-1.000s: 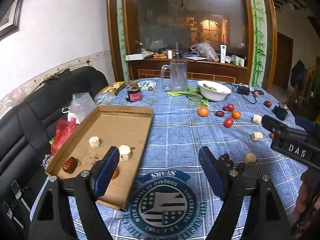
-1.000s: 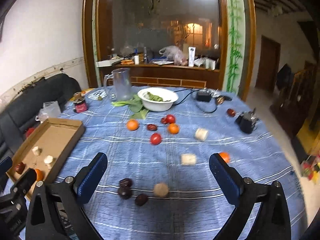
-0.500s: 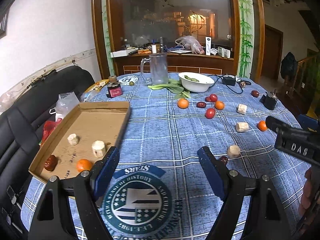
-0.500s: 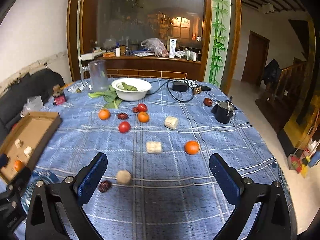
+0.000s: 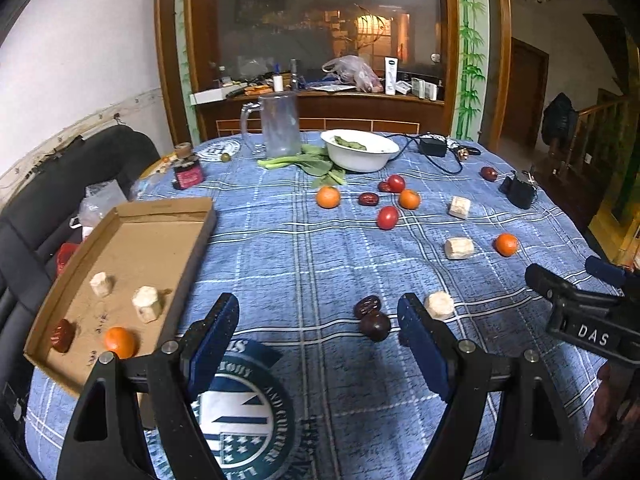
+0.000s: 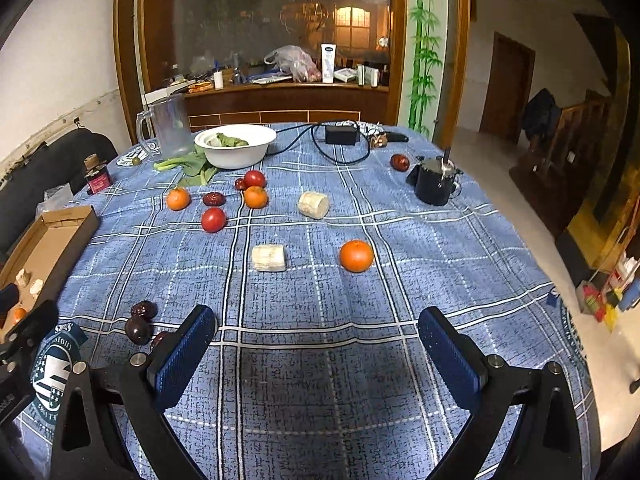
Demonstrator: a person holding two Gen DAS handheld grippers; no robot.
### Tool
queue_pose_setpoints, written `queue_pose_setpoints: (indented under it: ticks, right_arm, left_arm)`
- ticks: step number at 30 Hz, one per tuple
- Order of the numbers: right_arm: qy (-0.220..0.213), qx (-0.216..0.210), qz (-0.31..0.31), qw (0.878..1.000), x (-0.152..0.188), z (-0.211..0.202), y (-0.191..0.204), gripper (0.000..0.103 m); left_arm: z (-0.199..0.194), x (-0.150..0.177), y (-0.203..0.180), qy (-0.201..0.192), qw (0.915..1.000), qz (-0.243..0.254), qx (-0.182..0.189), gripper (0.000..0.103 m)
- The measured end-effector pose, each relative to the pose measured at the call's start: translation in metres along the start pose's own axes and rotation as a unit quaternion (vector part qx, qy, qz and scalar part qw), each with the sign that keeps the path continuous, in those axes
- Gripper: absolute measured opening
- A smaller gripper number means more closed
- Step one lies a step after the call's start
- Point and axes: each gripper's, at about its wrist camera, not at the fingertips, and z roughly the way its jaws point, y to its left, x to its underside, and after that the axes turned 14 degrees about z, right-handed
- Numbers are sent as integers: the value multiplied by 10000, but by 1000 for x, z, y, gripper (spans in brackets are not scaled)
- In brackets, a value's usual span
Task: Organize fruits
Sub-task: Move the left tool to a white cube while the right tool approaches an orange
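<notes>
A cardboard tray (image 5: 132, 216) lies at the left of the blue checked tablecloth (image 5: 304, 256), holding an orange (image 5: 119, 342), a red date (image 5: 63, 335) and two pale cane chunks (image 5: 146, 303). Loose fruit is scattered on the cloth: oranges (image 6: 356, 255), red tomatoes (image 6: 213, 219), dark dates (image 5: 367, 305) and pale chunks (image 6: 268, 257). My left gripper (image 5: 316, 334) is open over the near cloth, with a dark round fruit (image 5: 375, 326) just inside its right finger. My right gripper (image 6: 316, 344) is open above bare cloth, the orange ahead of it.
At the far side stand a white bowl (image 5: 360, 154) with greens, a clear jug (image 5: 278, 124), a red-labelled jar (image 5: 187, 171), a black charger with cable (image 6: 341, 135) and a dark metal cup (image 6: 435, 180). A black sofa (image 5: 48, 184) flanks the table's left edge.
Both views have swung rightward and slightly lower. The tray slid toward the left edge of each view and the right-hand fruits came nearer. Both grippers stay open.
</notes>
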Motion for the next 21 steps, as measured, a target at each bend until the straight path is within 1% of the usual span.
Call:
queue_pose_setpoints:
  ticks: [3,5,9,13,16,21]
  right_arm:
    - [-26,157,-14,9999,-1,3,-1,102]
    - [-41,182,4,9998,-2,3,-2,102]
    - [-174,312,87,9993,-4,2,-6,102]
    - [-201,244,6,9995,-6,0,-6,102]
    - [-112,103,-79,9999,-9,1,-5,102]
    - [-38,-15,-61,10000,-23,3,-11,102]
  left_arm:
    - [7,-3,-2,52,10000,-19,6,81]
    - [12,-6,-3,75,10000,-29,21,81]
    - [19,-10,-4,129,9999,-46,-28,81]
    - [27,-24,-4,163,9999,8,5,81]
    - [23,-43,1,9,10000,56,-36,81]
    - [13,-74,8,-314,9993,197,104,81]
